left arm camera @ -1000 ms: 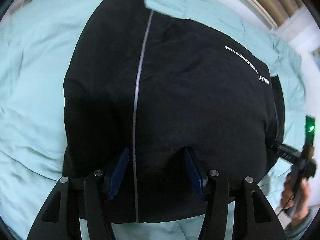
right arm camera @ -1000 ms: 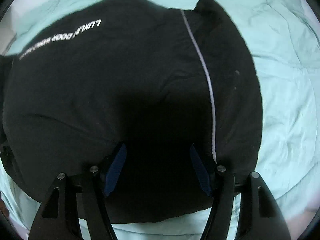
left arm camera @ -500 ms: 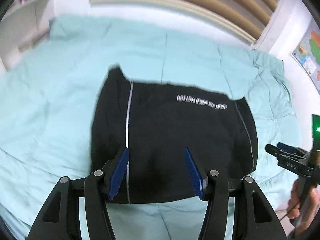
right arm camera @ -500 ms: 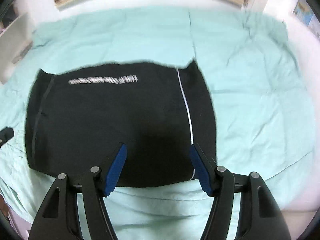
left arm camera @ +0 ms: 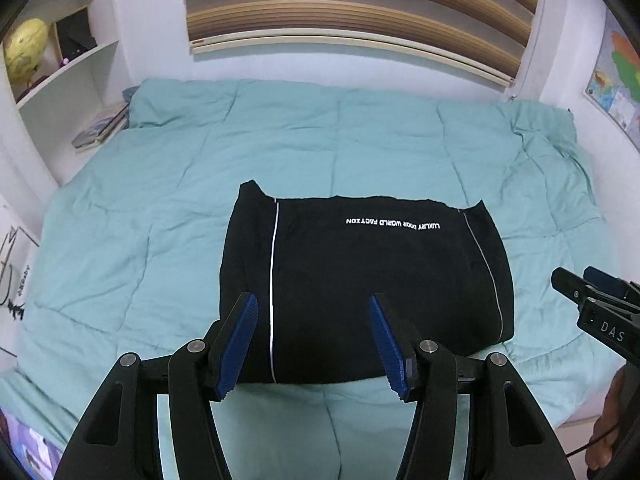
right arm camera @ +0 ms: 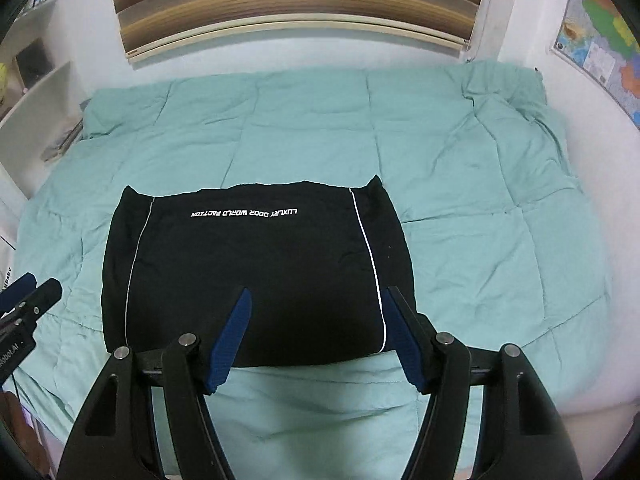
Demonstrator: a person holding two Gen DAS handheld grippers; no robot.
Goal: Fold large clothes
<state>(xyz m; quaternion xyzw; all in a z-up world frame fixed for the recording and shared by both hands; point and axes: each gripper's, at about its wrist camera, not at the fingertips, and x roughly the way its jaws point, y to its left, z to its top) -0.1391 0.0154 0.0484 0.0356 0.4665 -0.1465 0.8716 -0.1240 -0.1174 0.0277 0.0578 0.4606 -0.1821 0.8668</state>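
Note:
A black garment [left arm camera: 360, 280] [right arm camera: 256, 272] lies folded into a flat rectangle near the front of the bed, with white side stripes and a line of white lettering near its far edge. My left gripper [left arm camera: 314, 304] hovers well above its near left part, open and empty. My right gripper [right arm camera: 316, 296] hovers above its near right part, also open with nothing between its blue pads. Each gripper shows at the edge of the other's view: the right gripper [left arm camera: 592, 296], held by a hand, and the left gripper [right arm camera: 28, 292].
The teal quilt [left arm camera: 200, 184] [right arm camera: 480, 184] covers the whole bed. A white shelf unit [left arm camera: 60, 64] with a globe and books stands to the left. A slatted blind [left arm camera: 352, 12] hangs on the far wall and a map [right arm camera: 600, 48] on the right wall.
Both grippers rose and drew back from just over the garment. The whole folded garment, the bed and the room have come into view. The garment lies still.

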